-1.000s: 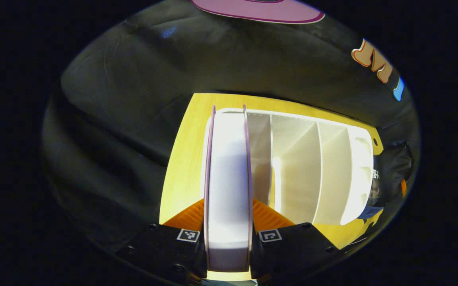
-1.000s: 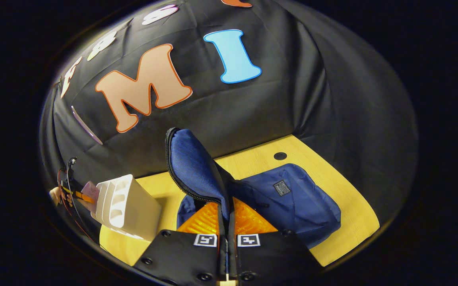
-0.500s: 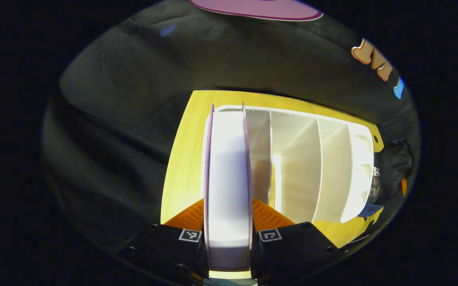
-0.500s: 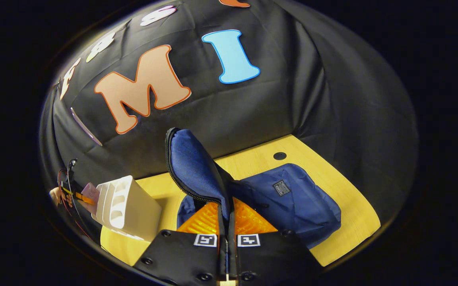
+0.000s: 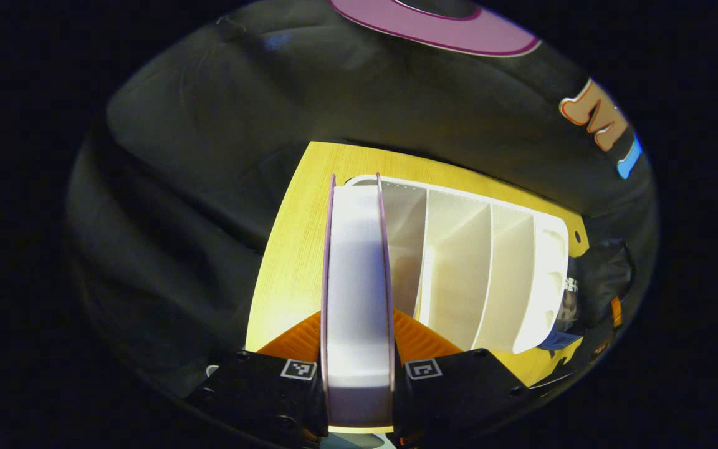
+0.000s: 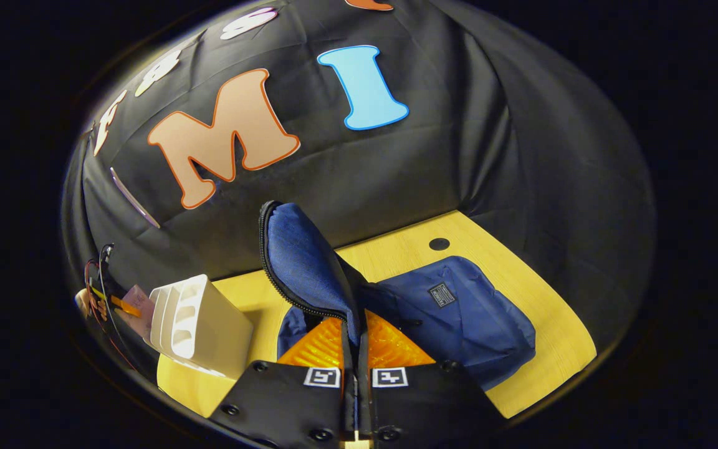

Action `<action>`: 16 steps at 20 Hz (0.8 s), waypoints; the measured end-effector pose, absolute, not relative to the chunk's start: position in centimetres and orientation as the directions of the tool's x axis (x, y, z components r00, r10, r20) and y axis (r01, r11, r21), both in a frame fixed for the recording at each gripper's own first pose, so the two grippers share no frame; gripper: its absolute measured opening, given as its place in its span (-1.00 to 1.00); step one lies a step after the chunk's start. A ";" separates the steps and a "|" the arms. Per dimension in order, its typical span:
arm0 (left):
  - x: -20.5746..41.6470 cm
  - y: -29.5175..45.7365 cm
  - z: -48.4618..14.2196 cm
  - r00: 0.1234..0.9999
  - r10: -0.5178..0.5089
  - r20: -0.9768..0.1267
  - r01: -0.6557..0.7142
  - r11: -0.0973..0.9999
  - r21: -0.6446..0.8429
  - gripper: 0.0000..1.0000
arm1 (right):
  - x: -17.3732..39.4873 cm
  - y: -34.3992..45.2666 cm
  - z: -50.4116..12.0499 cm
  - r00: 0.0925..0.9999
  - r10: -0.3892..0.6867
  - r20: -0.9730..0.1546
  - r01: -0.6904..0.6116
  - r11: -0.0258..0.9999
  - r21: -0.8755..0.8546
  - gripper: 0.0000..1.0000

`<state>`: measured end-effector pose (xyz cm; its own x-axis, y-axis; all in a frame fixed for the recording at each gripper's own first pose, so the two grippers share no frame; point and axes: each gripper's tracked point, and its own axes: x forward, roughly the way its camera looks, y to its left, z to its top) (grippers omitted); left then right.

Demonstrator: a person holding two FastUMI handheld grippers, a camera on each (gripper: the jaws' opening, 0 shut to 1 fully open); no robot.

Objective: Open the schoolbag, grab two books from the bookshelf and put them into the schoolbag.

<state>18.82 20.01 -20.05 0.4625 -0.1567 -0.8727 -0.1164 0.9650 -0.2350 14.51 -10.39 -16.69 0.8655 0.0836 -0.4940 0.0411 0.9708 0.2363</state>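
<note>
Change: since the earlier pictures the bookshelf point(image 5: 490, 268) sits a little further off and more slanted in the left gripper view — the left gripper point(image 5: 358, 349) has drawn back slightly with its load; the right gripper view is almost unchanged.
Left tool: closed on a book point(image 5: 358, 293), one finger against each cover, page edges facing the camera.
Book's place: its far end is level with the leftmost slot of the white shelf; whether it has fully cleared that slot I cannot tell.
Right tool: the right gripper point(image 6: 356, 355) is clamped on the schoolbag's flap point(image 6: 303, 262), holding it upright so the zip edge stands open.
Schoolbag: the blue schoolbag point(image 6: 459, 318) lies flat on the yellow table point(image 6: 552, 349), its mouth just in front of the right gripper.
Key relation: in the right gripper view the shelf stands to the left of the bag, near it, with the left gripper and book beyond its far side — so the book must travel across, past the shelf, toward the raised flap.
Long axis: the book runs straight out along the left gripper's fingers; I judge it should go in end first beneath the flap.
Nearer hand: the right is at the bag already; the left must carry.
</note>
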 end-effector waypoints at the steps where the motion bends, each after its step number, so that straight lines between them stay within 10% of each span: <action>1: 18.8 20.1 -19.6 0.466 -0.172 -0.868 -0.124 0.958 -0.257 -0.30 | 14.5 -10.4 -16.7 0.865 0.084 -0.495 0.041 0.971 0.236 -0.90; 16: 16.6 22.5 -9.9 0.592 -0.214 -0.777 -0.067 0.948 -0.312 -0.26 | 14.7 -10.1 -16.9 0.860 0.084 -0.503 0.046 0.969 0.241 -0.90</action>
